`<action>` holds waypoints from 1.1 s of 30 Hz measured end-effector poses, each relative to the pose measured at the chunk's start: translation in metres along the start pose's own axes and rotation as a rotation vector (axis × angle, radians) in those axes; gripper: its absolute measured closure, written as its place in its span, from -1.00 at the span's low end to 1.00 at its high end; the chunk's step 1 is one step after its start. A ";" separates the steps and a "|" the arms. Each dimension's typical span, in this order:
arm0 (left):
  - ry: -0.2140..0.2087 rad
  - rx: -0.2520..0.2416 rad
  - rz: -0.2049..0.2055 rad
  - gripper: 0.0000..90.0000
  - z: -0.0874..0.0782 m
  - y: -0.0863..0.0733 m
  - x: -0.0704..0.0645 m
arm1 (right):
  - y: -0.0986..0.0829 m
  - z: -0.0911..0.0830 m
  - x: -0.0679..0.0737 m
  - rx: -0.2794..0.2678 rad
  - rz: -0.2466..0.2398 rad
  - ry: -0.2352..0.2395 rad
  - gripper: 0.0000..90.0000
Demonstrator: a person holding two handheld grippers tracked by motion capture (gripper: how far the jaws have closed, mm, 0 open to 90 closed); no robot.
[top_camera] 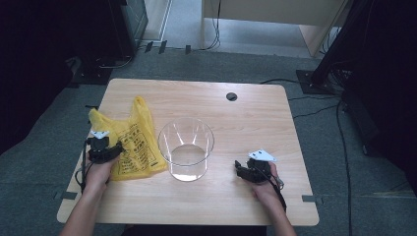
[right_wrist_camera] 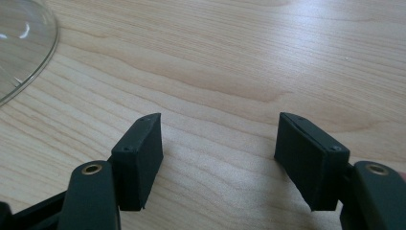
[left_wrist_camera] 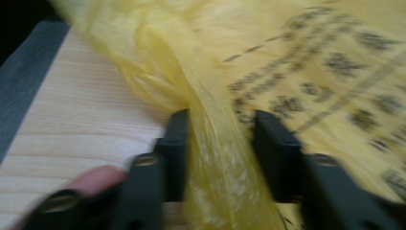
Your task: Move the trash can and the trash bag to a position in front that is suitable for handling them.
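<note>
A yellow plastic bag (top_camera: 133, 142) with black print lies flat on the left of the wooden table (top_camera: 255, 118). My left gripper (top_camera: 114, 149) sits at the bag's left edge. In the left gripper view a bunched fold of the bag (left_wrist_camera: 215, 158) runs between the jaws of my left gripper (left_wrist_camera: 220, 129), which stand partly apart around it. A clear glass bowl (top_camera: 186, 143) stands at the table's middle. My right gripper (top_camera: 239, 169) rests low on the table to the right of the bowl, and in its own view the right gripper (right_wrist_camera: 218, 143) is open over bare wood.
The bowl's rim (right_wrist_camera: 21, 52) shows at the upper left of the right gripper view. A round cable hole (top_camera: 231, 96) sits near the table's far edge. Cables and black stands surround the table on the grey floor.
</note>
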State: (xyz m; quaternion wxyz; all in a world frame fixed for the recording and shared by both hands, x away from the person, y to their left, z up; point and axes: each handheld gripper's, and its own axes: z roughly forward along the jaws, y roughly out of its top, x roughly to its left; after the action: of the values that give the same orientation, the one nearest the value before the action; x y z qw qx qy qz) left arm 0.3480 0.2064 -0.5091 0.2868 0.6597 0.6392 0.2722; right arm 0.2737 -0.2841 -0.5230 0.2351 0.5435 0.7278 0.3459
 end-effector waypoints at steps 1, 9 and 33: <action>0.000 0.000 0.000 0.56 0.000 0.000 0.000 | 0.000 0.000 0.000 0.000 0.000 0.000 -0.25; -0.087 -0.103 0.019 0.94 -0.019 -0.002 0.000 | 0.000 0.000 0.001 0.002 -0.006 -0.005 -0.25; -0.226 -0.631 0.013 0.94 -0.146 0.060 -0.016 | 0.000 0.000 0.001 0.001 -0.008 -0.010 -0.25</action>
State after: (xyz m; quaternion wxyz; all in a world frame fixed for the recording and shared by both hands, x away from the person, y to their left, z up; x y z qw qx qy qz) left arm 0.2827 0.1936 -0.3646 0.5442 0.5684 0.4834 0.3837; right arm 0.2733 -0.2830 -0.5230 0.2400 0.5423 0.7290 0.3417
